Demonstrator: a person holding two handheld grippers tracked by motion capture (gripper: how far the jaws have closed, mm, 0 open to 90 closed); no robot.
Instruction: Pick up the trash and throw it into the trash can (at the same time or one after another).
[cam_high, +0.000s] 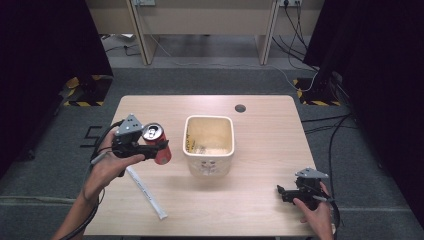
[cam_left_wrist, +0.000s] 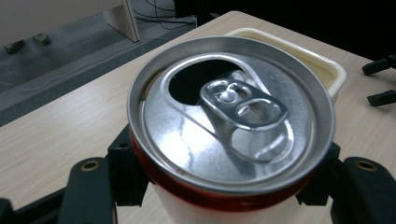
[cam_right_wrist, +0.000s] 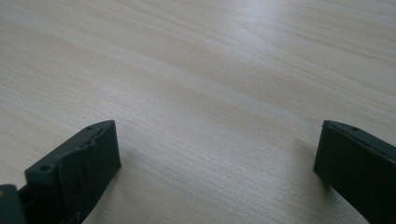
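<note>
While I watch from the high view, item one: my left gripper (cam_high: 150, 148) pinches a red aluminium drink can with a silver opened top (cam_high: 156, 143), jaws pressed on both sides of its body just under the rim, can lifted off the light wooden tabletop (cam_high: 260, 200), tilted, just left of the cream square plastic bin (cam_high: 208, 145). Item two: my right gripper (cam_high: 283, 192), jaws spread wide, nothing between them, low over bare tabletop near the front right corner. Item three: white flat plastic strip (cam_high: 146, 192), lying on the tabletop below the can.
</note>
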